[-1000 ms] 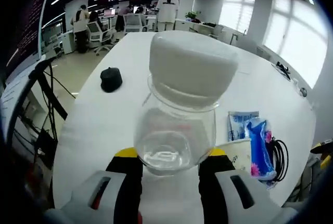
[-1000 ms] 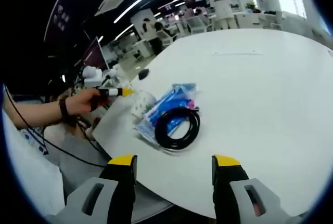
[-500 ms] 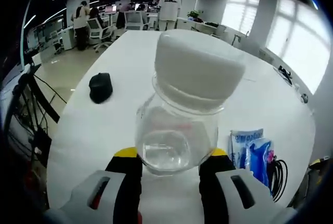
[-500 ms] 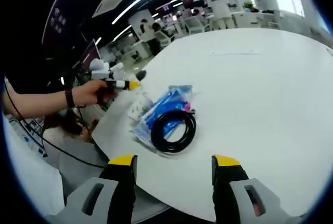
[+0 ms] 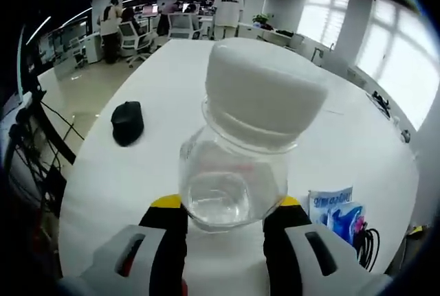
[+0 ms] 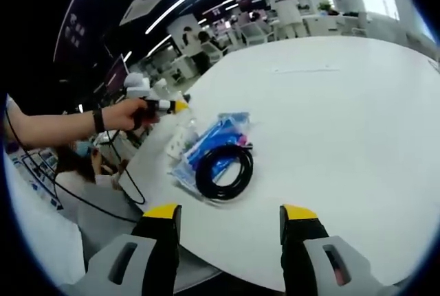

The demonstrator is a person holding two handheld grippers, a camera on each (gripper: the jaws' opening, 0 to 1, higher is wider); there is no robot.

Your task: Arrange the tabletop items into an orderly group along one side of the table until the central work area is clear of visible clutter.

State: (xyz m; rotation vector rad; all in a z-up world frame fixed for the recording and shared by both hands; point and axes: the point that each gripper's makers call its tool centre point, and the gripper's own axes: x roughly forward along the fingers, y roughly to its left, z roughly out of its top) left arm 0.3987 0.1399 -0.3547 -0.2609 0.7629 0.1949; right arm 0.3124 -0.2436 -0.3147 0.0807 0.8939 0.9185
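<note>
Between the yellow-tipped jaws of the left gripper [image 5: 225, 203], in the left gripper view, sits a clear jar [image 5: 234, 186] with a broad white lid [image 5: 265, 93], clenched at its lower body and held above the white table [image 5: 172, 97]. Compared with a second ago the blue packets [image 5: 340, 210] and the black cable coil [image 5: 364, 237] have slid further toward the lower right of the jar, and the small black object [image 5: 127, 121] now sits left of the jar rather than up and left of it; since the whole scene shifts together, this reads as the hand carrying the jar away from the packets rather than any item moving. In the right gripper view, the right gripper [image 6: 230, 217] hangs with its jaws spread apart and nothing between them, above the near table edge [image 6: 227, 255]. Beyond it the cable coil [image 6: 223, 171] lies on the blue packets [image 6: 210, 145], touching them. Left of the packets, the person's hand [image 6: 127, 114] holds the left gripper [image 6: 168, 106] higher and further back than a second ago, so the small white item [image 6: 177, 141] beside the packets is now uncovered. As a judgement, the jar is in transit to a spot at one side of the table, while packets, coil and black object remain to be gathered.
</note>
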